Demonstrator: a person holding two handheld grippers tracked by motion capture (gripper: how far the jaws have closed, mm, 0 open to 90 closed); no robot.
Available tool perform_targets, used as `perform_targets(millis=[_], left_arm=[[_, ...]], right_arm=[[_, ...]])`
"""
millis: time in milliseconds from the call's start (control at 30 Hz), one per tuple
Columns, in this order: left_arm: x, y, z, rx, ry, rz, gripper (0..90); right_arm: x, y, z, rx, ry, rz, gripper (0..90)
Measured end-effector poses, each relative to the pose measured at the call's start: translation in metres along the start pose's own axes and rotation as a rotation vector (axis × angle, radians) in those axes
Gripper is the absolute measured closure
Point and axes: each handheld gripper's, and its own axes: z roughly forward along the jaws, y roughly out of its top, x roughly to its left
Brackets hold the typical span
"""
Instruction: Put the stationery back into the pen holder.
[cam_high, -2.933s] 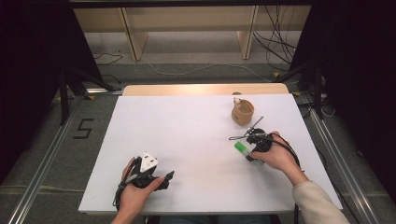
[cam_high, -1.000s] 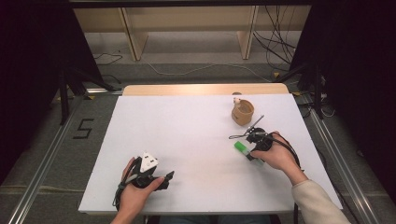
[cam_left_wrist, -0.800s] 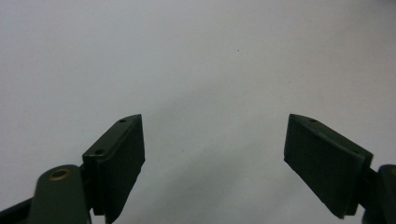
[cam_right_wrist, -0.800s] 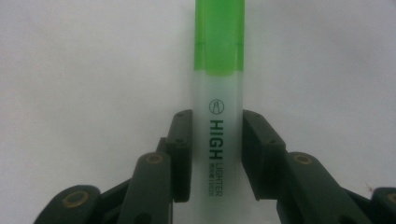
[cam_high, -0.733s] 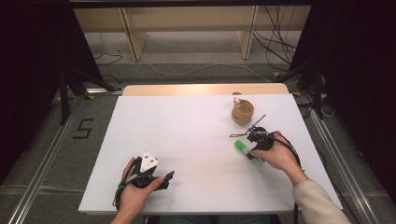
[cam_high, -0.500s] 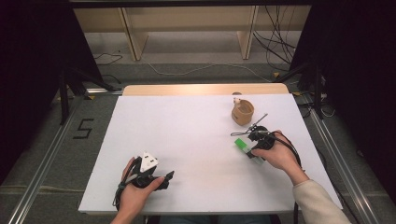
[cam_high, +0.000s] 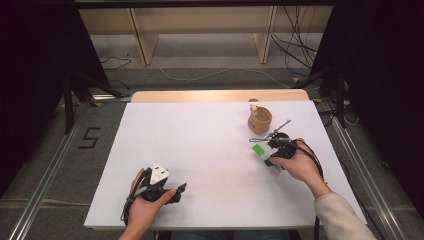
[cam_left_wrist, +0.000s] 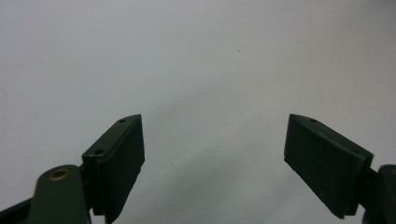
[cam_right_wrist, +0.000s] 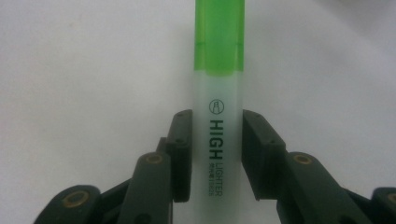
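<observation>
The right tongs (cam_right_wrist: 215, 154) are clamped on a green highlighter (cam_right_wrist: 218, 88), one black jaw on each side of its frosted barrel just below the printed brand mark, with the green cap pointing away from the hand. From the high view the highlighter (cam_high: 264, 156) sits in the right tongs (cam_high: 272, 152) low over the white bench (cam_high: 200, 150), right of centre; whether it rests on the sheet or is just clear of it I cannot tell. The step in hand looks like carrying the pen toward the tan cup (cam_high: 260, 119) that stands just beyond the hand, near the far right part of the bench. That cup already has something pale sticking up at its rim, too small to name.

The next move, as I judge it, calls for lifting the highlighter, tipping it more upright and bringing it over the cup's mouth before the jaws part. The grip is on the barrel's middle, so the pen should swing without slipping, but the cup is light-looking and could be nudged by the cap.

The left tongs (cam_high: 172, 192) rest near the front edge of the bench with jaws wide apart and nothing between them, over bare white surface (cam_left_wrist: 196, 65). The middle and left of the bench lie open, so there is room to move; the right edge is near the working hand, and the cup stands close to the far edge.
</observation>
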Motion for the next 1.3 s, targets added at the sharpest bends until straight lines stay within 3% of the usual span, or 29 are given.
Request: perform_targets(millis=[500, 933, 1300], left_arm=[[0.000, 0.000, 0.000, 0.000, 0.000, -0.001, 20.3], [0.000, 0.000, 0.000, -0.001, 0.000, 0.002, 20.3], [0.000, 0.000, 0.000, -0.001, -0.001, 0.002, 20.3]], right_arm=[[-0.002, 0.000, -0.005, -0.050, -0.014, 0.028, 66.4], [-0.003, 0.000, -0.013, -0.130, -0.011, 0.058, 66.4], [-0.005, 0.000, -0.017, -0.171, -0.025, 0.059, 66.4]])
